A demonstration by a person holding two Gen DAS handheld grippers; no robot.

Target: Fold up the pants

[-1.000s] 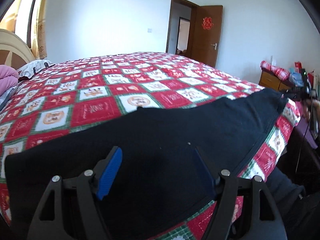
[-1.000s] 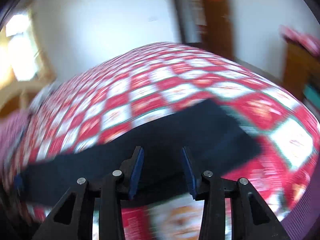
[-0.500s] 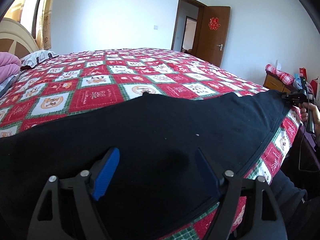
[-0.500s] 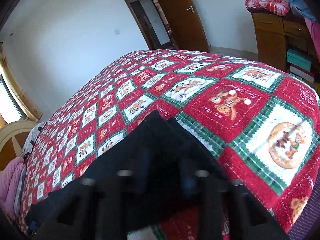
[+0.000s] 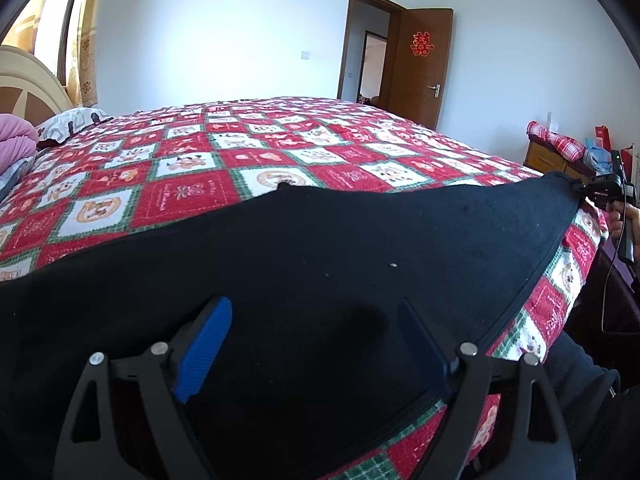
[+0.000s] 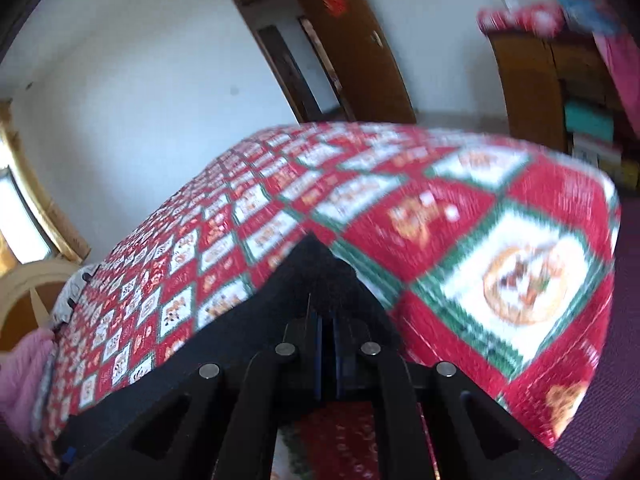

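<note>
While the black pants (image 5: 320, 264) lie spread flat across the near part of the bed, over the red, white and green patchwork quilt (image 5: 192, 192), the two grippers are doing very different things. From the left wrist view the left gripper (image 5: 316, 344) hangs just above the dark fabric with its jaws wide apart and opening further — the blue pads (image 5: 206, 344) aren't pressing on anything, there's only pants cloth lying underneath them, nothing pinched.

The right gripper (image 6: 327, 336) is the opposite: jaws squeezed together with barely a sliver between the blue pads, and the black fabric rises to a peak right at its tip, so it has hold of a corner of the pants. That same grip shows at the far right of the left wrist view, where the right gripper (image 5: 600, 190) sits at the corner of the cloth by the bed's edge, with the person's hand (image 5: 624, 220) on its handle. The right wrist view is a bit smeared, so finer detail on the cloth is hard to make out.

Around it all: a pink blanket (image 5: 16, 140) and a patterned pillow (image 5: 68, 124) up by the headboard, a brown door (image 5: 420, 68) standing open in the far wall, and a wooden cabinet (image 5: 544, 158) over to the right with a red plaid bundle (image 5: 556, 140) on top.
</note>
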